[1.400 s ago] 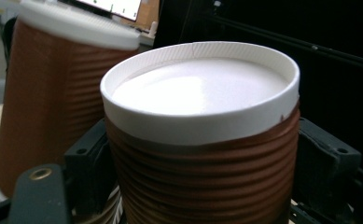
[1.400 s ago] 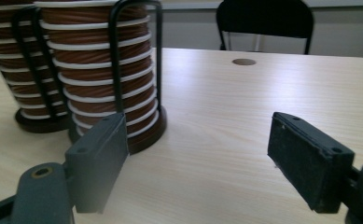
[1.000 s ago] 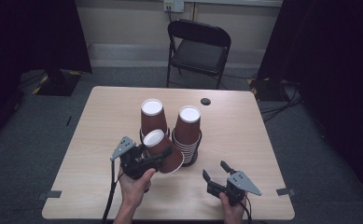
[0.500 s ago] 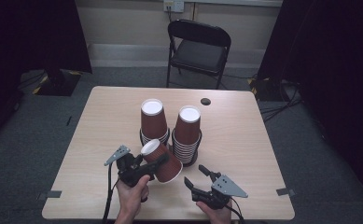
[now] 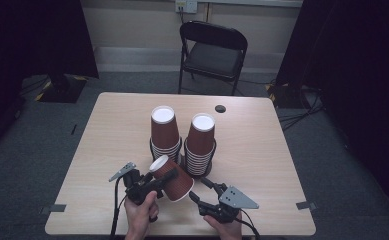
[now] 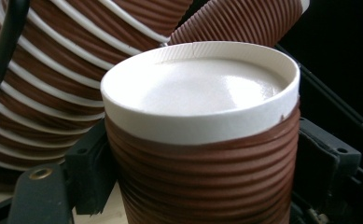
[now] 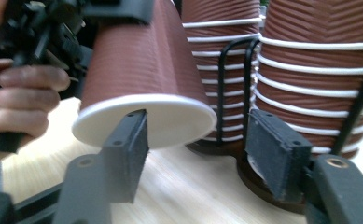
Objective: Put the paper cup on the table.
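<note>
The left gripper view looks along two black fingers (image 6: 93, 172) that press on either side of a ribbed brown paper cup (image 6: 202, 154), its white base turned toward the camera, with the stacked cups rising close behind it. In the high view the left gripper (image 5: 154, 181) holds this cup tilted, base up and to the left, wide mouth down and to the right, just above the surface (image 5: 262, 150) near its front edge and right in front of the two stacks. The right gripper view shows the right gripper (image 7: 198, 154) with a clear gap between its fingers (image 7: 128, 149); the jaws have just been closing, yet nothing sits between them, and the white rim of the tilted cup hangs just above and beyond the left finger. In the high view the right gripper (image 5: 205, 192) lies just to the right of the cup's mouth, close to it but apart. Behind them stand the left stack of cups (image 5: 164, 132) and the right stack of cups (image 5: 200, 142), each upside down in a black wire holder (image 7: 233, 88), side by side at mid-surface. A small dark disc (image 5: 220, 108) lies near the far edge, and a folding chair (image 5: 213, 52) stands beyond the surface.
</note>
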Demonstrator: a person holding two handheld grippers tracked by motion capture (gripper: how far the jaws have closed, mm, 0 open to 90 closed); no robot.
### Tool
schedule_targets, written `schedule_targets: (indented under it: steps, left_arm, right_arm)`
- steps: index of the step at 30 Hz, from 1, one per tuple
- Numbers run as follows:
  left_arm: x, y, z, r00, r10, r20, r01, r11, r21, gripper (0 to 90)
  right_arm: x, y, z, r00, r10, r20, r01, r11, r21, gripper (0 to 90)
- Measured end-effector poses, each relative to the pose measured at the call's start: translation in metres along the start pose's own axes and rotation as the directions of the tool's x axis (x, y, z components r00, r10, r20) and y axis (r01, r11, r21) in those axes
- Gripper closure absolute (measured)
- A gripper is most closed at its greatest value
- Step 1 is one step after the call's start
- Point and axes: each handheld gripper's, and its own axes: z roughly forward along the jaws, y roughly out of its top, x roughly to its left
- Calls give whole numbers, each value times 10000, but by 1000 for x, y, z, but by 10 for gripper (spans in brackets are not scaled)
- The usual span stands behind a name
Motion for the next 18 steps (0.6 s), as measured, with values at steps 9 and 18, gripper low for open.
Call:
schedule_targets:
  steps: [9,18]
  left_arm:
    - [2,-8,0,9982,-546,254,547,9985,-19,190]
    - [-1,-14,2,9949,-822,578,815,9966,153,190]
  right_arm:
    - [5,-2,6,9987,-439,-277,429,9984,-360,491]
    - [6,-1,17,9909,-1323,-230,1301,9883,-799,570]
